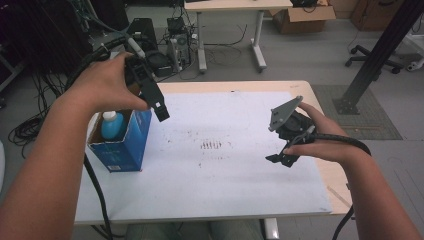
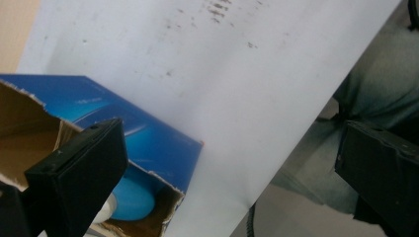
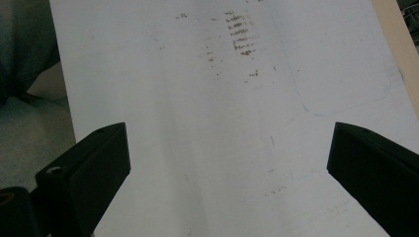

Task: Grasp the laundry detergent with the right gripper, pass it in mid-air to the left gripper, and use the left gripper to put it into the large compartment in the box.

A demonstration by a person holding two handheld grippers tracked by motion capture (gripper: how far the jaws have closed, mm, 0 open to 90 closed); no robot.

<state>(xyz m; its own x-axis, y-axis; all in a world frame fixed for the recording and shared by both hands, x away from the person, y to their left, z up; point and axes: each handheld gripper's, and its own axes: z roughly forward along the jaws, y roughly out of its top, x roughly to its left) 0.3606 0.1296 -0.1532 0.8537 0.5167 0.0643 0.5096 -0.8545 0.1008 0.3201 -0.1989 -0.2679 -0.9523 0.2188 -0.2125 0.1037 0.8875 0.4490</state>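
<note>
Open-topped blue cardboard box (image 1: pixel 125 142) holding 1 light-blue plastic bottle (image 1: pixel 112 125), near the white mat's (image 1: pixel 225 170) left edge. Left gripper (image 1: pixel 161 112) just above box, jaws apart; right gripper (image 1: pixel 280 158) well apart from box, jaws apart.

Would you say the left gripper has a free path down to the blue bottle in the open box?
Probably yes. The left gripper hangs open above the blue box, whose top is torn open, and the bottle stands uncovered inside. The cardboard walls sit close around it, so room for the jaws looks tight.
</note>
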